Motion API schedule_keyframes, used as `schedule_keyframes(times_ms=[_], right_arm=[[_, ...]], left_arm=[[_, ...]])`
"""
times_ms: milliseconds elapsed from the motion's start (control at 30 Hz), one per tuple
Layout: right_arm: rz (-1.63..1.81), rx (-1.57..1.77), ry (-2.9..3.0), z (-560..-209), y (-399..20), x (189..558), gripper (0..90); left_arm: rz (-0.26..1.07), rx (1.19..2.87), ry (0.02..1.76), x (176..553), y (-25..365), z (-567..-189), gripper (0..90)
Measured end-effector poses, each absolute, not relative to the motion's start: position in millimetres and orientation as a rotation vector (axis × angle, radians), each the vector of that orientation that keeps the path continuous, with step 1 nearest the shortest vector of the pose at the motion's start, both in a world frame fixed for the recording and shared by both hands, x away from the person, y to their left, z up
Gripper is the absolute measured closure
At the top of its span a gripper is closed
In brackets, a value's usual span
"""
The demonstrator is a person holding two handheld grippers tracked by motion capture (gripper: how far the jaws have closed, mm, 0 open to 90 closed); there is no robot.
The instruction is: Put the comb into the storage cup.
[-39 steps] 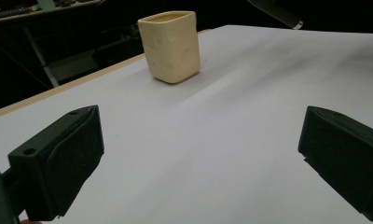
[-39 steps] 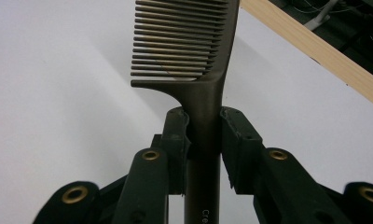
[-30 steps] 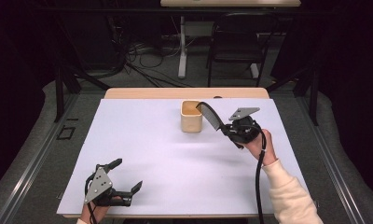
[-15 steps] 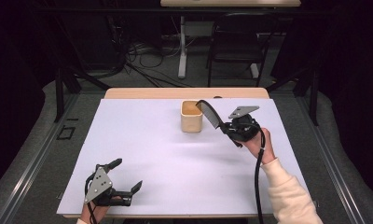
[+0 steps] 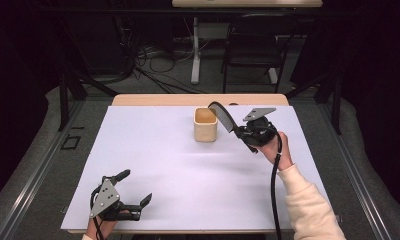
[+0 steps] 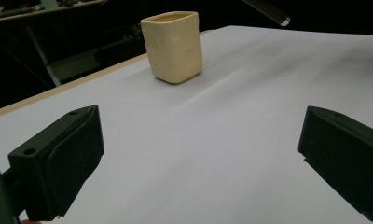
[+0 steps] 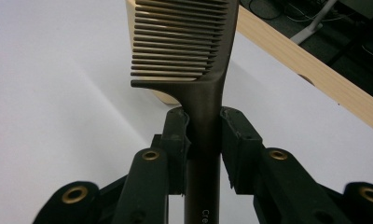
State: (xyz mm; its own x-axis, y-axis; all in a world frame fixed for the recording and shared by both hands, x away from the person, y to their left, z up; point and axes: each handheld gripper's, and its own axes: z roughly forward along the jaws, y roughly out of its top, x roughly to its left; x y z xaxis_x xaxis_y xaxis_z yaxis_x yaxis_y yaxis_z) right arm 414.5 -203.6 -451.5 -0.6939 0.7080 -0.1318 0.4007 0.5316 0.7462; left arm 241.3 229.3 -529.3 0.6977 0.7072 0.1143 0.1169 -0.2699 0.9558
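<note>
- Above the far middle of the white surface [image 5: 178, 165], the right tongs [image 5: 242, 134] held a dark comb [image 5: 222, 117], with its toothed end raised over the rim of the beige cup [image 5: 205, 125].
- In the right gripper view, the two pads were pressed on both sides of the comb's handle [image 7: 204, 135], so the tongs were closed narrow around it. I think the grip was low on the handle to leave the teeth free to enter the cup first.
- The comb leaned up and toward the cup, not flat. This tilt probably served to aim it at the opening.
- The cup stood upright, alone, near the far edge of the surface, with its mouth open to the top, so a thing could be dropped in from above.
- Near the front left corner, the left tongs [image 5: 136, 196] rested low with the jaws wide apart and nothing between them; it was well apart from the cup [image 6: 172, 45], and it seemed to wait only.
- The left gripper view also showed the comb's tip [image 6: 268, 10] above the cup.
</note>
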Motion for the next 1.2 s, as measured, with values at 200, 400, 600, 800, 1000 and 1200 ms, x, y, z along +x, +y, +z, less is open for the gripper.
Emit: schedule_keyframes(times_ms=[200, 400, 600, 800, 1000, 1200], right_arm=[[0.997, 0.900, 2.346, -447.2, -200.0, 417.6, 72.4], [1.001, 0.892, 2.344, -443.0, -195.3, 422.4, 72.4], [1.009, 0.880, 2.334, -437.2, -189.4, 426.6, 72.4], [1.015, 0.882, 2.329, -433.8, -185.0, 430.2, 72.4], [1.015, 0.882, 2.325, -430.7, -183.0, 432.9, 72.3], [1.013, 0.874, 2.321, -428.3, -180.8, 435.0, 72.4]], left_arm=[[0.650, 1.782, 0.652, 241.5, 229.5, -529.3, 0.1], [0.653, 1.779, 0.656, 241.4, 229.5, -529.4, 0.1], [0.652, 1.779, 0.655, 241.3, 229.7, -529.3, 0.1], [0.650, 1.779, 0.656, 241.4, 229.5, -529.5, 0.1], [0.650, 1.777, 0.655, 241.3, 229.7, -529.4, 0.1], [0.651, 1.777, 0.654, 241.3, 229.6, -529.3, 0.1]])
